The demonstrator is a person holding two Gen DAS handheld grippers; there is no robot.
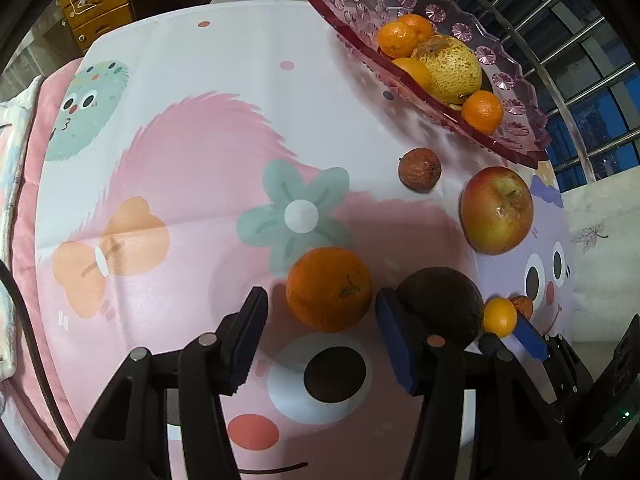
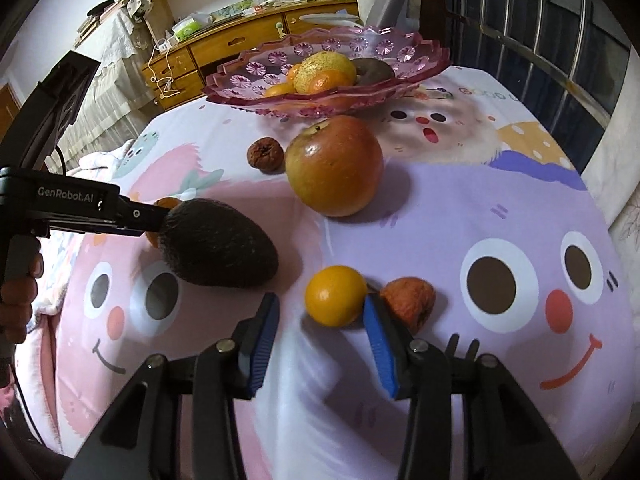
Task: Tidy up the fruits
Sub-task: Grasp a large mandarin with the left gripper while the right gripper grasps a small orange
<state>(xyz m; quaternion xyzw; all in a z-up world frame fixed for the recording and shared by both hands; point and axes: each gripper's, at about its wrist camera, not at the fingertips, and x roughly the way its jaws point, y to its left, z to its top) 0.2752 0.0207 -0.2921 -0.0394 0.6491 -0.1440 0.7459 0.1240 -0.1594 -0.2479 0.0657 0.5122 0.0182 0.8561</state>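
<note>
My left gripper (image 1: 320, 312) is open, its jaws on either side of a large orange (image 1: 329, 289) on the tablecloth. A dark avocado (image 1: 442, 306) lies just right of it. My right gripper (image 2: 320, 316) is open, with a small orange (image 2: 336, 295) between its fingertips and a wrinkled reddish fruit (image 2: 412, 300) right of the right finger. A red apple (image 2: 334, 165) and a shrivelled brown fruit (image 2: 265, 153) lie farther off. The pink glass fruit plate (image 2: 400, 68) holds several oranges and a yellow pear (image 1: 450, 67).
The table wears a cartoon-print cloth (image 1: 192, 152). A metal window rail (image 1: 560, 40) runs behind the plate. A wooden cabinet (image 2: 224, 48) stands beyond the table. The left gripper's body (image 2: 72, 204) reaches in from the left, touching the avocado (image 2: 218, 248).
</note>
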